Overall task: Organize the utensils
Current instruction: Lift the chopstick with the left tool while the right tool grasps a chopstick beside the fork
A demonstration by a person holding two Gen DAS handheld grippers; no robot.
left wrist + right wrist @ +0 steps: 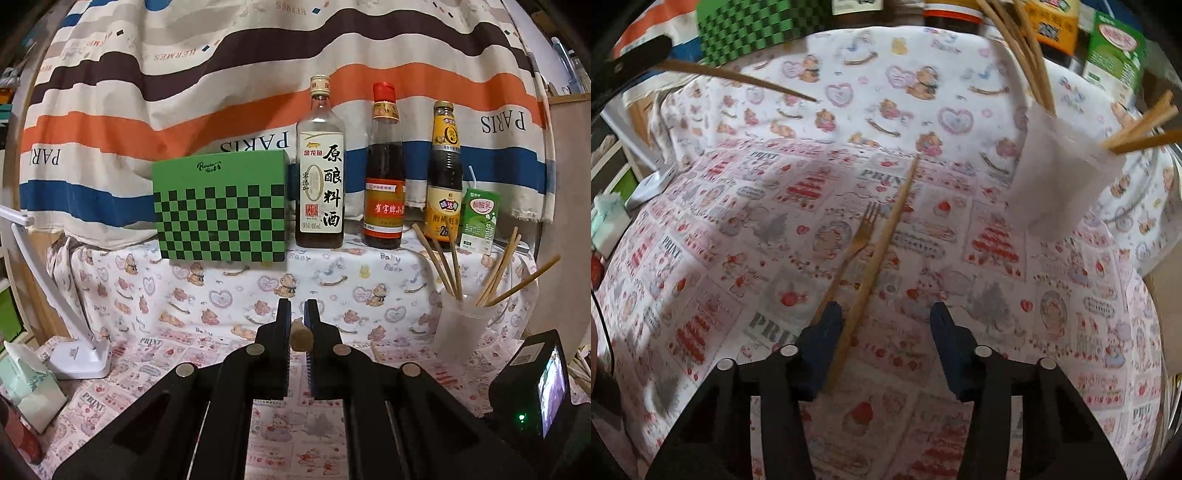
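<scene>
My left gripper (pixel 297 310) is shut on a wooden utensil (pixel 301 334), seen end-on between its pads; in the right wrist view it shows as a long wooden stick (pixel 738 78) held in the air at the upper left. A translucent plastic cup (pixel 460 325) holds several wooden chopsticks (pixel 443 262) at the right; it also shows in the right wrist view (pixel 1060 184). My right gripper (pixel 886 317) is open just above the cloth. A wooden chopstick (pixel 882 251) and a wooden fork (pixel 855 243) lie on the cloth, running between and beside its left finger.
A green checkered box (pixel 221 210), three sauce bottles (pixel 321 166) and a green drink carton (pixel 480 221) stand on a raised ledge at the back. A white desk lamp (pixel 77 356) and a tissue pack (pixel 26 387) sit at the left. The table wears a printed cloth (pixel 738 258).
</scene>
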